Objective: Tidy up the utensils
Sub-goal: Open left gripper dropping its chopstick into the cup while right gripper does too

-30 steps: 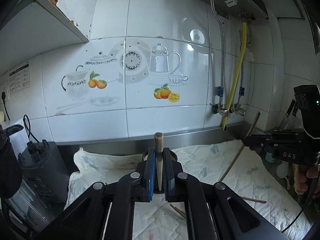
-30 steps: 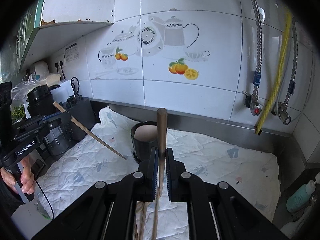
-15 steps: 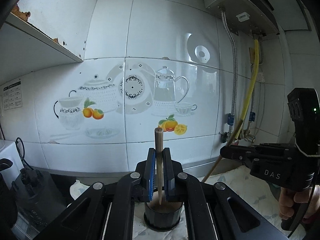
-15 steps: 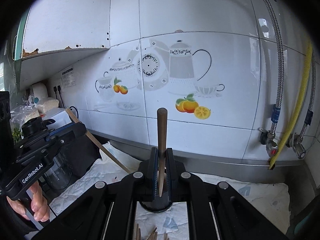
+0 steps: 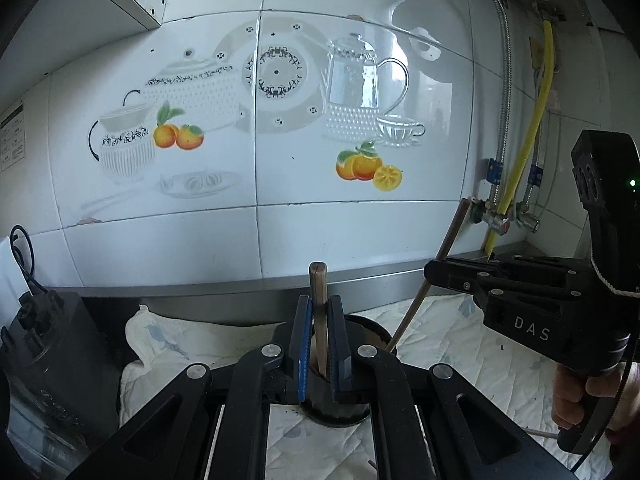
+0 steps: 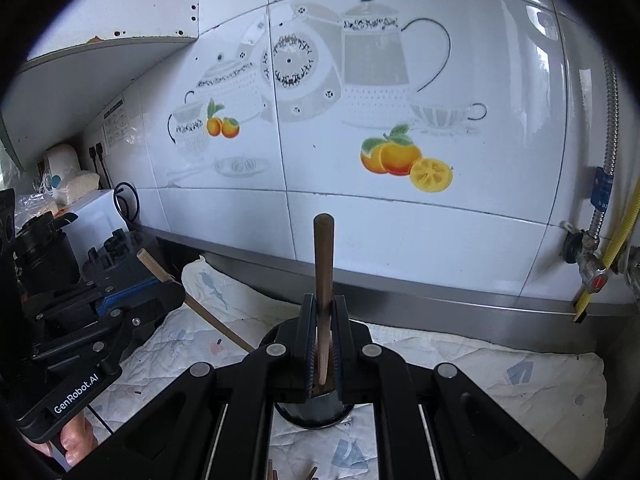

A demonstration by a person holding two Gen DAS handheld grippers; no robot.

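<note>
My left gripper [image 5: 320,344] is shut on a wooden chopstick [image 5: 319,292] held upright, its lower tip over the dark round holder cup [image 5: 370,330] just behind the fingers. My right gripper [image 6: 323,340] is shut on a second brown chopstick [image 6: 323,256], also upright, above the same dark cup [image 6: 316,408]. In the left wrist view the right gripper [image 5: 436,272] holds its chopstick [image 5: 440,256] slanting down toward the cup's rim. In the right wrist view the left gripper [image 6: 160,292] shows at the left with its chopstick [image 6: 208,316].
A white quilted cloth [image 6: 500,376] covers the counter. A black blender base [image 5: 44,344] stands at the left. Loose chopstick ends [image 6: 292,474] lie on the cloth near me. Pipes and a yellow hose [image 5: 524,152] run down the tiled wall at the right.
Both grippers have dropped lower and closer over the dark cup, each still holding its chopstick. The chopstick tips now sit at the cup's mouth.
</note>
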